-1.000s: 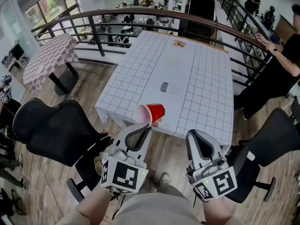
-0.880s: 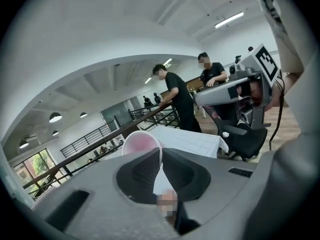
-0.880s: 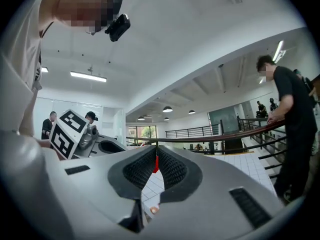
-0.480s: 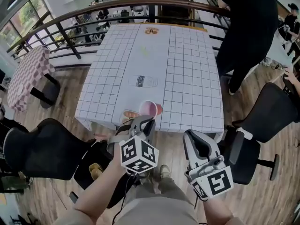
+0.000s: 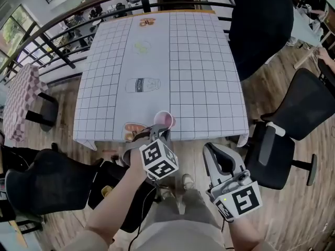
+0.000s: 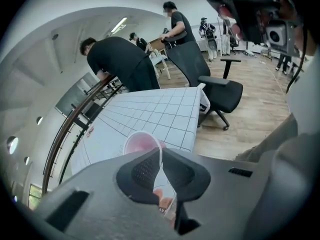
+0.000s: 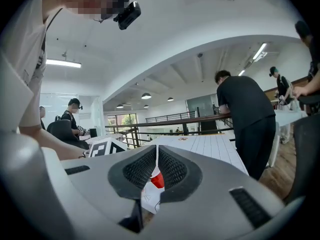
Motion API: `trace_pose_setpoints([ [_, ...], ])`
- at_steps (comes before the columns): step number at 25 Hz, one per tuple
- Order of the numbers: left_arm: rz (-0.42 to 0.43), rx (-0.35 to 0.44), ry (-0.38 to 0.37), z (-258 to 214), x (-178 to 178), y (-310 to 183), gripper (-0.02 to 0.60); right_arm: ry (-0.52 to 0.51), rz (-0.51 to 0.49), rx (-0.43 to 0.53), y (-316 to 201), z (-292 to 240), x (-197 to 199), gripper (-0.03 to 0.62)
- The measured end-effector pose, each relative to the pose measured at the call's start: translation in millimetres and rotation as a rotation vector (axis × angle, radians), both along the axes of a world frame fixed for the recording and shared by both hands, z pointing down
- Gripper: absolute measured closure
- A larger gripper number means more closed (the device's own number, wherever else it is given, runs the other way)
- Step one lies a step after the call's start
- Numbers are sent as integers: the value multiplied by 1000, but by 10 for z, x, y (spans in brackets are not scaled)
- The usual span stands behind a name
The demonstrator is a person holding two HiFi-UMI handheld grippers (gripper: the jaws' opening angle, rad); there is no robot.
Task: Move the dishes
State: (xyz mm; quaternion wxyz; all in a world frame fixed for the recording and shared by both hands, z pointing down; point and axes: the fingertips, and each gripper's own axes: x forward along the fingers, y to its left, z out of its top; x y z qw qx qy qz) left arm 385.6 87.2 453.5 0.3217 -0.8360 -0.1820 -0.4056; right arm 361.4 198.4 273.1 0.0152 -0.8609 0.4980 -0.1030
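At the near edge of the gridded tabletop (image 5: 199, 61), we are pinching the thin round rim of the red plastic cup (image 5: 164, 120) in the left tongs (image 5: 157, 133), whose ribbed pads (image 6: 145, 171) are hiding its wall; the right tongs (image 5: 213, 155) are hanging closed, empty.

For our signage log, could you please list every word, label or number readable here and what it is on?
None legible.
Bottle picture on the tablecloth: label lettering too small to read.
Left marker cube, right marker cube: black-and-white square patterns, no letters.
Red cup: no print visible.
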Motion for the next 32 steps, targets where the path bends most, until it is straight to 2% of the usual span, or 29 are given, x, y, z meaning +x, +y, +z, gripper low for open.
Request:
trace_pose_setpoints([
  [7,73,97,-108,511,110,82,552,-82,21,-8,89,273,55,568],
  [14,98,177,-203,932,117,38,552,-161,47,0,167,494,69,568],
  [22,99,172,-215,1024,114,93,548,-200,45,-37,259,657,41,568],
  [27,92,154,-211,1003,116,111,522,-207,56,-48,311,694,63,568],
  [32,64,105,-164,842,116,148,488,-206,52,-52,319,674,39,568],
])
